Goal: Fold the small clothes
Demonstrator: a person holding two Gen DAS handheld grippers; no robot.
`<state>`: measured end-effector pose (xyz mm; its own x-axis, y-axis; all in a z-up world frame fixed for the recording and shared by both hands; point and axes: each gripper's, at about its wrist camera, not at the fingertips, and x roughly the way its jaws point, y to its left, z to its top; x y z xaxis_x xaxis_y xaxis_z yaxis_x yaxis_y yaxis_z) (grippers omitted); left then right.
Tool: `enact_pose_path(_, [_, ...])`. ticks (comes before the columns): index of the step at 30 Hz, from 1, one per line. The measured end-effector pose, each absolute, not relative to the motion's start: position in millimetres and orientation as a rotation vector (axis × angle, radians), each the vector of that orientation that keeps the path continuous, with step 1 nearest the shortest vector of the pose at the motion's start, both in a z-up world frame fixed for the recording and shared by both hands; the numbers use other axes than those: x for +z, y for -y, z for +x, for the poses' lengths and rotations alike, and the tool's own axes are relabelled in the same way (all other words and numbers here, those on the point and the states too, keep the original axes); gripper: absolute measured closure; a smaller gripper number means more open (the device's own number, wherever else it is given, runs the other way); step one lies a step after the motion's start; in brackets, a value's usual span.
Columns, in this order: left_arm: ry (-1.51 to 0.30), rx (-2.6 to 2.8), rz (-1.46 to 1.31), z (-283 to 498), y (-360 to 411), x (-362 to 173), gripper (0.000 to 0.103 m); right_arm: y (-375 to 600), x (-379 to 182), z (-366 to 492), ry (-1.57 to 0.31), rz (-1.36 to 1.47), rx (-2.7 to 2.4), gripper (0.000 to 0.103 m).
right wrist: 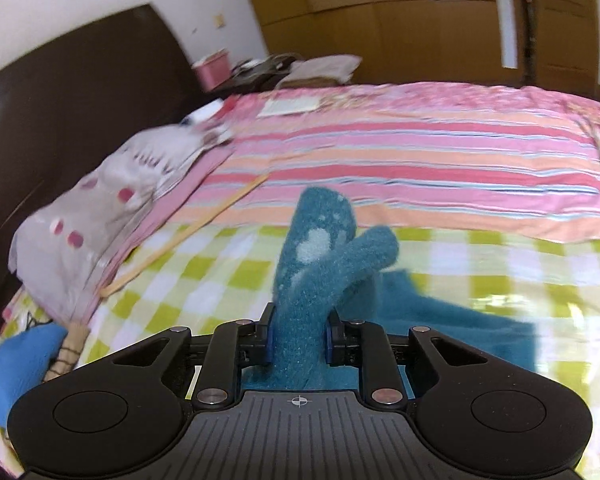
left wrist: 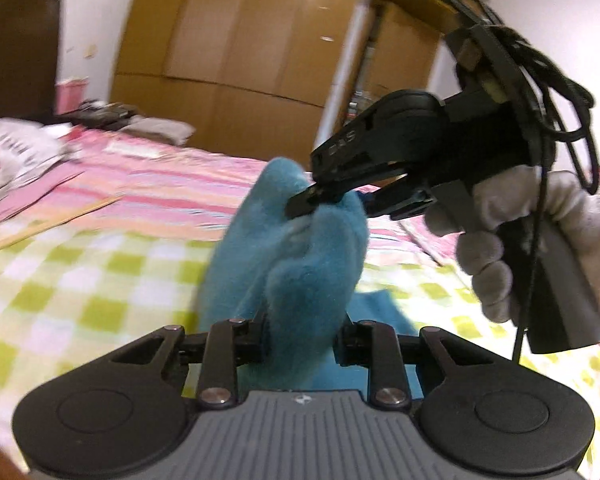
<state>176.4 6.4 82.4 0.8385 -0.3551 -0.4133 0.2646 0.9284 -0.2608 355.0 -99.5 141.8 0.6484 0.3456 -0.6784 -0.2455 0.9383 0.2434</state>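
Note:
A fuzzy teal garment is lifted above the green-checked blanket. My left gripper is shut on its near end. My right gripper, held by a gloved hand, is shut on its upper end in the left wrist view. In the right wrist view my right gripper pinches the teal garment, which stands up between the fingers with pale patches on it. More of the teal cloth hangs down to the blanket at the right.
A pink striped sheet covers the far half of the bed. A grey pillow and dark headboard lie at the left, a blue cloth at the lower left. Wooden wardrobes stand behind.

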Motion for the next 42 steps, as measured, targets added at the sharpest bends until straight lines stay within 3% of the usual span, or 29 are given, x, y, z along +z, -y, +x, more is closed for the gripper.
enact_pose_path(11, [-0.596, -0.432, -0.016, 185.6, 114.1, 37.3, 0.070, 233.1, 48.4, 351.7, -0.889, 0.331, 0.204, 0.082])
enact_pose_path(16, [-0.563, -0.445, 0.103, 170.2, 151.7, 24.5, 0.069, 257.3, 28.7, 342.3, -0.871, 0.386, 0.206, 0.081])
enact_pose_path(20, [-0.554, -0.465, 0.156, 170.5, 164.9, 22.2, 0.064, 263.7, 25.9, 337.8, -0.856, 0.381, 0.205, 0.069])
enact_pose_path(22, [-0.548, -0.488, 0.169, 173.4, 164.3, 21.1, 0.055, 267.8, 31.2, 330.0, -0.845, 0.364, 0.196, 0.062])
enact_pose_path(24, [-0.526, -0.503, 0.198, 164.5, 161.2, 22.8, 0.054, 269.3, 40.6, 318.8, -0.825, 0.335, 0.184, 0.061])
enact_pose_path(32, [-0.481, -0.546, 0.162, 118.2, 105.1, 48.3, 0.049, 244.2, 65.6, 275.2, -0.774, 0.248, 0.279, 0.033])
enact_pose_path(36, [-0.453, -0.453, 0.133, 116.2, 75.3, 55.9, 0.048, 224.7, 41.7, 287.7, -0.876, 0.218, 0.266, 0.033])
enact_pose_path(37, [-0.451, -0.425, 0.130, 120.1, 68.9, 56.6, 0.048, 223.1, 38.1, 287.2, -0.884, 0.221, 0.268, 0.035])
enact_pose_path(38, [-0.460, -0.405, 0.120, 127.3, 63.2, 56.4, 0.048, 221.9, 37.5, 285.5, -0.879, 0.216, 0.276, 0.052])
enact_pose_path(41, [-0.476, -0.371, 0.058, 148.2, 52.8, 60.4, 0.048, 231.5, 42.9, 278.1, -0.859, 0.252, 0.285, 0.082])
enact_pose_path(42, [-0.464, -0.361, 0.041, 153.7, 52.1, 63.5, 0.048, 240.4, 47.9, 274.3, -0.839, 0.294, 0.304, 0.082])
